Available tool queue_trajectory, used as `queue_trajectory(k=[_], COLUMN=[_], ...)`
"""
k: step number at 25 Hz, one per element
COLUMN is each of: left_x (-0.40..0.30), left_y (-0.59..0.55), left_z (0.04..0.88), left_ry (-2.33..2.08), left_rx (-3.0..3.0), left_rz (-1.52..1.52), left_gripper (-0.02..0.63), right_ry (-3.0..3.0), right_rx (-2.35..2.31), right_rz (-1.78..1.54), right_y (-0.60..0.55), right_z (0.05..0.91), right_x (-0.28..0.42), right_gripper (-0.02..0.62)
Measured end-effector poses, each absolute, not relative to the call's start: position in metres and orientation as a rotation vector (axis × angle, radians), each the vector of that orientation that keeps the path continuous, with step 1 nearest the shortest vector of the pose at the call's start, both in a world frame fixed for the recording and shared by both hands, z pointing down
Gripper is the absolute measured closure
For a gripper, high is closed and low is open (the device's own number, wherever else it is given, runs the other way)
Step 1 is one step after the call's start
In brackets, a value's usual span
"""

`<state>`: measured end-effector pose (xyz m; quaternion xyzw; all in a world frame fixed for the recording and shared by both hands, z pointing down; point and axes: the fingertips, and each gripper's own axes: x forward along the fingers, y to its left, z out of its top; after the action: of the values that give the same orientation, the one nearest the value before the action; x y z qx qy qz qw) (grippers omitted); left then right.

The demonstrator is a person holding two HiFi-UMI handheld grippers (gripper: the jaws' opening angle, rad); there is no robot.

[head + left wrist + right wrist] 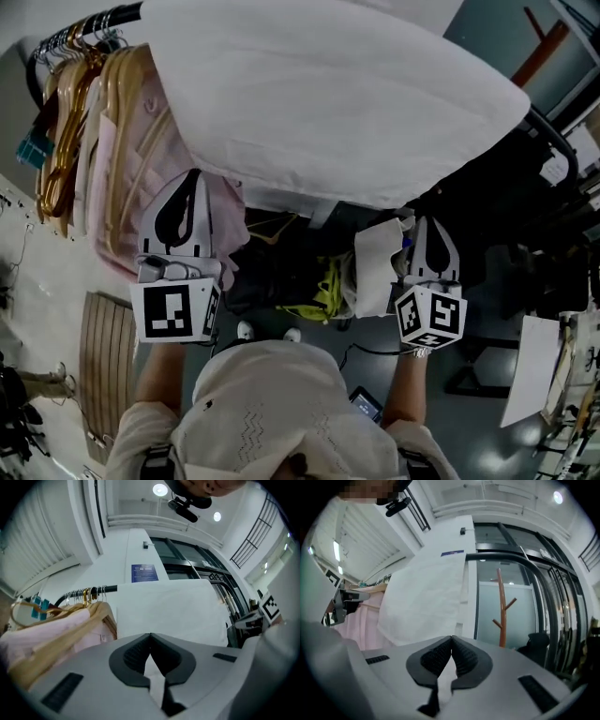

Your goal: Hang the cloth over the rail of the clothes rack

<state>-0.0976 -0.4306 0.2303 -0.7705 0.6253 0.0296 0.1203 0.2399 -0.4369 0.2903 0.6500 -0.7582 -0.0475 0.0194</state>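
White fabric cloth (pixel 356 112) lay draped over the rack's black metal rail (pixel 117 15); I judged the hanging done. My left gripper (pixel 150 634) and right gripper (pixel 451 637) were clenched empty, clear of it.

The cloth (pixel 356 103) is showing plain white, the hung garments (pixel 161 141) pale pink, their hangers (pixel 56 141) golden tan, the rail (pixel 105 17) black.
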Motion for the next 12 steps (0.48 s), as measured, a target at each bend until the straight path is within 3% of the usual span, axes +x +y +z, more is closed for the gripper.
queue_trajectory(k=[4, 12], left_x=[-0.103, -0.086], left_y=[-0.422, -0.417], left_z=[0.266, 0.353], left_ry=[1.822, 1.739], left_rx=[-2.355, -2.483], left_rz=[0.142, 0.073], left_gripper=[0.594, 0.594], right_ry=[-2.469, -2.547], right_rx=[1.939, 1.746], right_rz=[0.138, 0.098], right_y=[-0.413, -0.401], right_z=[0.357, 0.417], right_x=[0.217, 0.154], right_gripper=[0.577, 0.575])
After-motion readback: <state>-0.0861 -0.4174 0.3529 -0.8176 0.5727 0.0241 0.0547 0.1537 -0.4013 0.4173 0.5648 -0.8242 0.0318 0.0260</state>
